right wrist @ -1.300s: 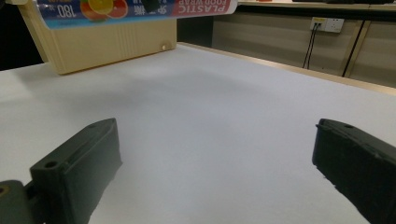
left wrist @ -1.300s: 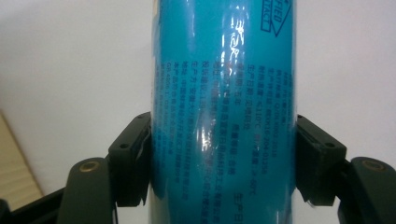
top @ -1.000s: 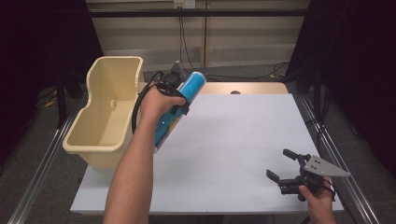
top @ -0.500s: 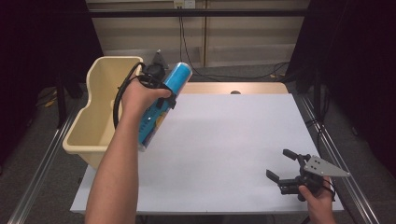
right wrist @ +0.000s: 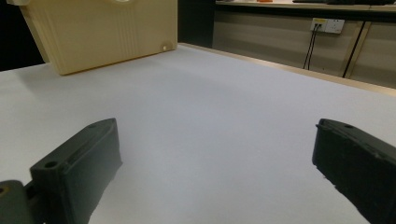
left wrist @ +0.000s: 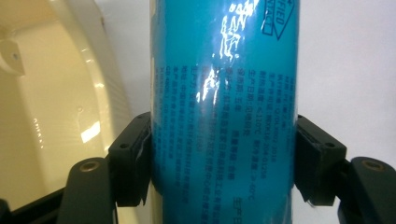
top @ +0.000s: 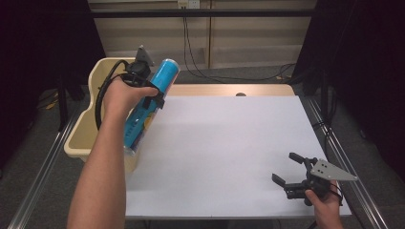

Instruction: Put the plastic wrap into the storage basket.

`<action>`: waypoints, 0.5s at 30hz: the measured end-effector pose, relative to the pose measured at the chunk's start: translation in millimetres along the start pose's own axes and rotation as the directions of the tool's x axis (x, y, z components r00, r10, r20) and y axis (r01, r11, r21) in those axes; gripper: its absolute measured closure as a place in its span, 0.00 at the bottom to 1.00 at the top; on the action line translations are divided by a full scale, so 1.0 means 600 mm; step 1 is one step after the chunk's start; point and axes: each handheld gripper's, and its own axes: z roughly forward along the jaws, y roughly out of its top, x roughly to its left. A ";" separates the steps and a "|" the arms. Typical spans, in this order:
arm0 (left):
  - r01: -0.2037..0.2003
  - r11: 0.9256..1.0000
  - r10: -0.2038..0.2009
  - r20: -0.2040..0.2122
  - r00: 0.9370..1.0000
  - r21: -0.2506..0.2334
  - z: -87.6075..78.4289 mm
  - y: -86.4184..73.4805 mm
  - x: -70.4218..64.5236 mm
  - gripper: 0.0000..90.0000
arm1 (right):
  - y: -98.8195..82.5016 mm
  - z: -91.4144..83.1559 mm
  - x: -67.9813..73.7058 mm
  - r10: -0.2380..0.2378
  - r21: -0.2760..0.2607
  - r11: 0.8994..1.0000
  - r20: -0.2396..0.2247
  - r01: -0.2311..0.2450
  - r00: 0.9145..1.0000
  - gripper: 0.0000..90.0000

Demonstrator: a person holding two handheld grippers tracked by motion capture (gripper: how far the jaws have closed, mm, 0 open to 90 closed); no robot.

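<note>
The cream plastic bin [top: 83,138] stands at the left edge of the desk [top: 224,152], and everything else here is placed against it. Its open top faces up; in the right tool view its ribbed side wall [right wrist: 107,37] rises at the far end of the white surface.

Just right of the bin, above its right rim, the left tool [top: 143,93] is lifted clear of the desk in the person's left hand [top: 122,95], with its black cable looping over the bin's inside. It has a firm hold of a blue cylindrical can [top: 150,102]: in the left tool view the two black pads press on opposite sides of the can [left wrist: 224,112], with no gap showing on either side. The can is tilted, its top end leaning away from the bin toward the far edge of the desk and its lower end hanging over the bin's right wall near the front corner. Small dark print runs along the can's glossy wrap, too fine to read.

Far to the right of the bin, at the desk's near right corner, the right tool [top: 292,171] sits low by the surface in the person's right hand [top: 322,198], pointing back toward the bin. Its jaws stand wide apart with nothing between them, only bare white desk [right wrist: 215,121].
</note>
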 end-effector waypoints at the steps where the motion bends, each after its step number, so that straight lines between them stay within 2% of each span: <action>1: 0.006 1.000 -0.006 -0.004 1.000 -0.001 -0.002 -0.002 0.003 0.36 | 0.000 0.000 0.000 0.001 0.001 1.000 0.000 -0.001 1.000 0.01; 5: 0.026 1.000 -0.026 -0.009 1.000 -0.013 -0.011 -0.009 0.016 0.36 | 0.000 0.000 0.000 -0.001 0.000 1.000 -0.002 0.001 1.000 0.01; 11: 0.040 0.999 -0.040 -0.020 0.999 -0.011 -0.021 -0.019 0.036 0.36 | 0.000 0.000 0.000 0.001 0.001 1.000 0.000 -0.001 1.000 0.01; 13: 0.062 0.998 -0.062 -0.020 0.998 -0.009 -0.024 -0.023 0.041 0.36 | -0.001 0.000 0.000 0.001 0.001 1.000 0.001 -0.001 1.000 0.01; 15: 0.063 0.998 -0.063 -0.025 0.998 -0.006 -0.028 -0.026 0.049 0.36 | 0.000 0.000 0.000 0.002 -0.002 1.000 0.001 -0.002 1.000 0.01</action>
